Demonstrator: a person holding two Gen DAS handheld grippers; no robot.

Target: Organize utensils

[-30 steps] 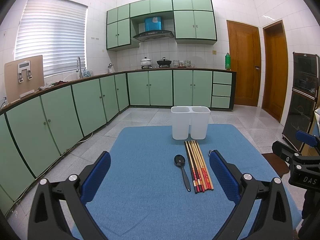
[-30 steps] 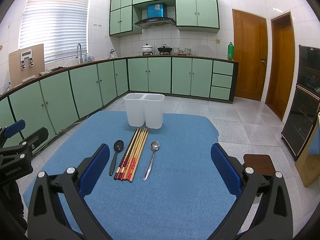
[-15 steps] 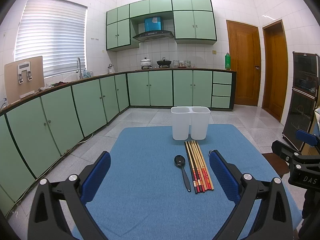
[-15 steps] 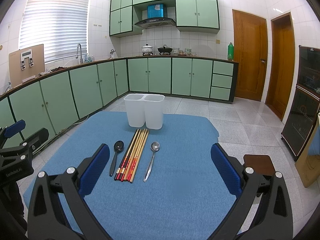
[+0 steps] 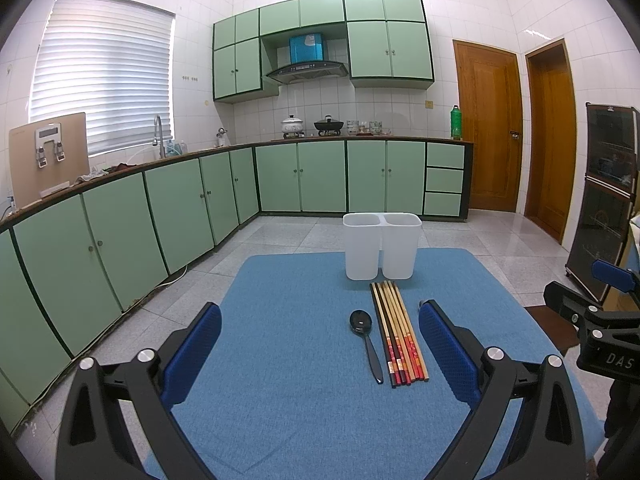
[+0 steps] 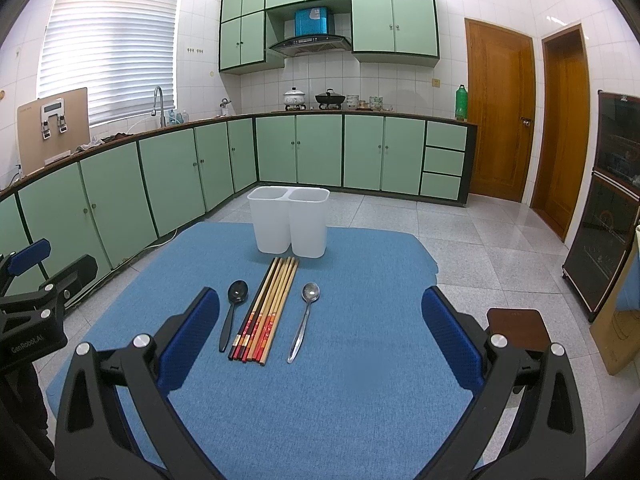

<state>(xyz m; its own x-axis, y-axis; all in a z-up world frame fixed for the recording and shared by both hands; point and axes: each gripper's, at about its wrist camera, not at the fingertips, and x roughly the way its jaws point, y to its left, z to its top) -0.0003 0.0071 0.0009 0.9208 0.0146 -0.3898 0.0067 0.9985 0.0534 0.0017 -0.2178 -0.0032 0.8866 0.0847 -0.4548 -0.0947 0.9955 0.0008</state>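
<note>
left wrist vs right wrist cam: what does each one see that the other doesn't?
Only the left wrist view shows the right gripper's body at its right edge; the silver spoon is almost fully hidden there behind a blue finger pad.

Only the right wrist view shows the silver spoon in full, lying right of the chopsticks, the left gripper's body at its left edge, and a brown stool.

Both show the blue mat, the white two-part holder, the black spoon left of the chopsticks, and both grippers, left and right, open and holding nothing.
</note>
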